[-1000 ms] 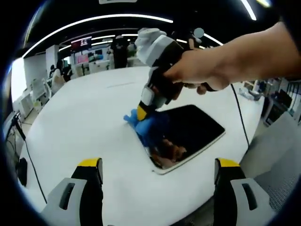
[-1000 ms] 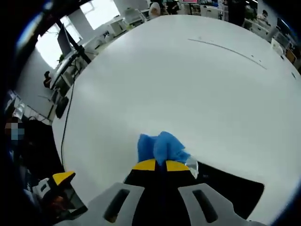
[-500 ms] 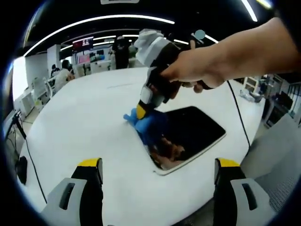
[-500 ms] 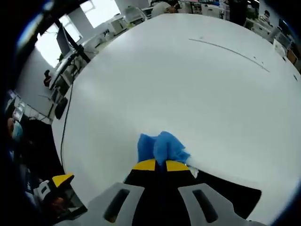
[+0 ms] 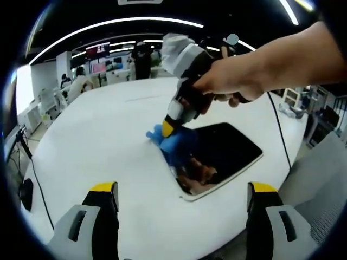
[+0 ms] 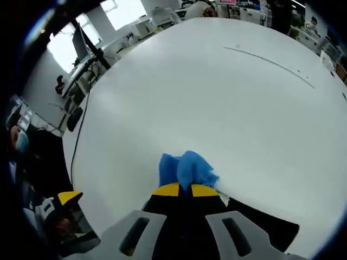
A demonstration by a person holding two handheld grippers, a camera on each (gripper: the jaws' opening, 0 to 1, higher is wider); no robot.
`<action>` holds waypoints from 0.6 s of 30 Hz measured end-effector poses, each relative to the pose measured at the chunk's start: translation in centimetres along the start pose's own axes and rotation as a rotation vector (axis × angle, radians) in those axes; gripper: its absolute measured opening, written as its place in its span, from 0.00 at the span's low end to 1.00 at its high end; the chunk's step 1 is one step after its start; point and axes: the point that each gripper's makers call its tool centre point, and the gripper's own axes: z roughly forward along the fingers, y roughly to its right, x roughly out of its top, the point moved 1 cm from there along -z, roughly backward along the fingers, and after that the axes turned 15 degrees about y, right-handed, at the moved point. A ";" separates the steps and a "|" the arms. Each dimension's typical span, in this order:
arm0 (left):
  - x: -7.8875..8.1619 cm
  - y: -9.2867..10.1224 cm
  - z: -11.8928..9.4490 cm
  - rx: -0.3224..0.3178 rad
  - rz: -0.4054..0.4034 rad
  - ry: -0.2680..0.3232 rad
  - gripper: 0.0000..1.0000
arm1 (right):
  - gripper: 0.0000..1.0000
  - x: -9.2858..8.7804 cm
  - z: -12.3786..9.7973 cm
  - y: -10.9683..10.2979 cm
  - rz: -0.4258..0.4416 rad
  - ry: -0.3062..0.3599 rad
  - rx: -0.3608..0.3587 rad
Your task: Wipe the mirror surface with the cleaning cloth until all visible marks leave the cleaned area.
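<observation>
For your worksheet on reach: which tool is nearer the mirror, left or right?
Right. The right tool presses the blue cloth at the mirror corner; the left tool hangs open, apart from its near edge.

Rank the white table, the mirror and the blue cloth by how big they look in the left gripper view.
1. White table, by far the largest.
2. Mirror, a dark rounded panel lying on the table.
3. Blue cloth, smallest, bunched at the mirror's corner and clamped in the right hand-held gripper.
</observation>
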 end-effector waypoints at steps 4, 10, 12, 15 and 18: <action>0.0 -0.1 0.0 0.005 0.001 0.001 0.99 | 0.00 -0.2 -0.4 0.3 -0.006 -0.002 -0.004; -0.1 -0.2 -0.1 0.013 -0.002 -0.003 0.99 | 0.00 -0.6 -1.1 1.0 -0.006 -0.003 -0.006; -0.1 -0.2 -0.1 0.014 0.001 -0.006 0.99 | 0.00 -0.6 -1.2 1.2 -0.020 -0.007 -0.007; -0.1 -0.2 -0.1 0.015 0.003 -0.006 0.99 | 0.00 -0.7 -1.3 1.7 -0.018 -0.010 -0.006; -0.2 -0.3 -0.1 0.017 0.004 -0.009 0.99 | 0.00 -0.8 -1.4 1.8 -0.015 -0.013 -0.006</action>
